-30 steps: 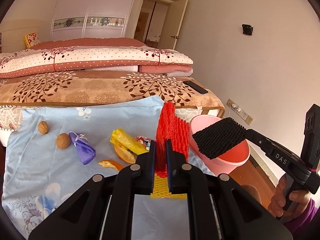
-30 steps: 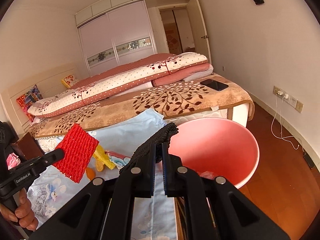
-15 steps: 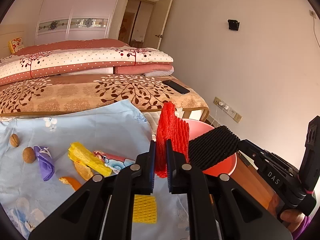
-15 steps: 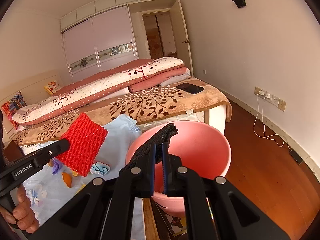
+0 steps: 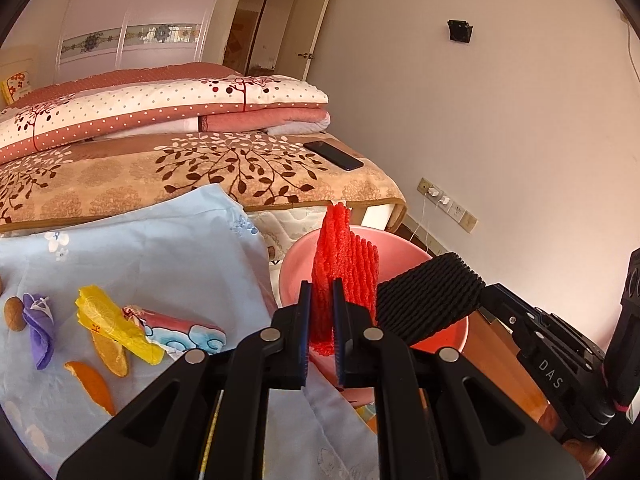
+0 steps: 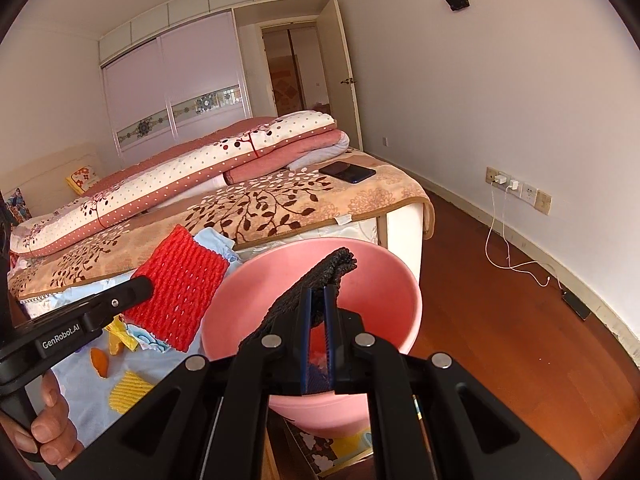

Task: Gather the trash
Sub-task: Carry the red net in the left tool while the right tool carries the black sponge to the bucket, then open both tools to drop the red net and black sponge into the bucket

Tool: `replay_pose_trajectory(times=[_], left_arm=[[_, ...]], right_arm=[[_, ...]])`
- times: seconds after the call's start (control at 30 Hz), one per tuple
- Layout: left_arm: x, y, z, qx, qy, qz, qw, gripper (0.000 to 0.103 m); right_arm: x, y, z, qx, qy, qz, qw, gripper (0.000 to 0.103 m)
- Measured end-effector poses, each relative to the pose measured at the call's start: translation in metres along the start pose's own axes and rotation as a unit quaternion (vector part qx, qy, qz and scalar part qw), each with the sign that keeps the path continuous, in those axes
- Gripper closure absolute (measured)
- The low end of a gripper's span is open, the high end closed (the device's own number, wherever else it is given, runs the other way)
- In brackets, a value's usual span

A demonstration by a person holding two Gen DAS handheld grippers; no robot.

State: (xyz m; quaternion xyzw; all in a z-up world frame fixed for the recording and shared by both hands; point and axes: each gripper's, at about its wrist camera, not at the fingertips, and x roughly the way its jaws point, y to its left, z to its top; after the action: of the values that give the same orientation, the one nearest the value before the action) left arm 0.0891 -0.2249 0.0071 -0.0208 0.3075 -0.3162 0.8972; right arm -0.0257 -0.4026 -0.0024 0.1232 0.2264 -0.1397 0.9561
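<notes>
The left gripper point(image 5: 321, 300) is clamped on a red foam net point(image 5: 345, 276), which stands upright between its jaws; in the right wrist view that net point(image 6: 180, 294) hangs beside the pink basin's point(image 6: 404, 276) left rim, partly over the blue cloth point(image 6: 80, 392). The right gripper point(image 6: 317, 300) is pinched tight on a black foam net point(image 6: 316, 280), whose free end juts up and to the right over the basin's hollow. In the left wrist view the black net point(image 5: 428, 300) lies across the basin point(image 5: 296, 260), just right of the red one, the two near or touching; which, I cannot tell. The basin sits at the cloth's right edge, in front of the bed point(image 5: 260, 176), above a wooden floor point(image 6: 500, 320). On the cloth point(image 5: 140, 248) more trash lies: a yellow wrapper point(image 5: 116, 324), orange peels point(image 5: 90, 384) next to it, a purple wrapper point(image 5: 38, 328) touching a walnut point(image 5: 14, 314) at the far left, and a pink and blue packet point(image 5: 180, 330) against the yellow wrapper. A yellow foam net point(image 6: 128, 392) lies on the cloth below the left gripper point(image 6: 138, 288). A hand point(image 6: 44, 424) grips the left tool's handle at the lower left. A phone point(image 5: 334, 155) rests on the bed's corner, well apart from the trash.
</notes>
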Motion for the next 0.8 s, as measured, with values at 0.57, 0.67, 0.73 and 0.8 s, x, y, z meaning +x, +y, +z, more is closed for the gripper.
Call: replay_pose_trajectory(times=[0.57,0.67,0.73,0.8], left_arm=[[0.056,-0.023,-0.009,0.000,0.039,-0.009,0.9992,0.093],[0.061,-0.022,-0.009,0.003,0.048,-0.006,0.9988,0.091],[0.064,-0.021,-0.010,0.000,0.055,-0.006,0.9985,0.081],[0.063,-0.019,-0.011,-0.006,0.058,-0.003,0.9983,0.068]], right_arm=[[0.019,-0.013,-0.005,0.002,0.018,-0.019,1.000,0.097],[0.021,-0.015,-0.006,0.005,0.020,-0.017,1.000,0.097],[0.023,-0.016,-0.007,0.006,0.023,-0.016,1.000,0.097],[0.024,-0.016,-0.008,0.007,0.025,-0.016,1.000,0.097]])
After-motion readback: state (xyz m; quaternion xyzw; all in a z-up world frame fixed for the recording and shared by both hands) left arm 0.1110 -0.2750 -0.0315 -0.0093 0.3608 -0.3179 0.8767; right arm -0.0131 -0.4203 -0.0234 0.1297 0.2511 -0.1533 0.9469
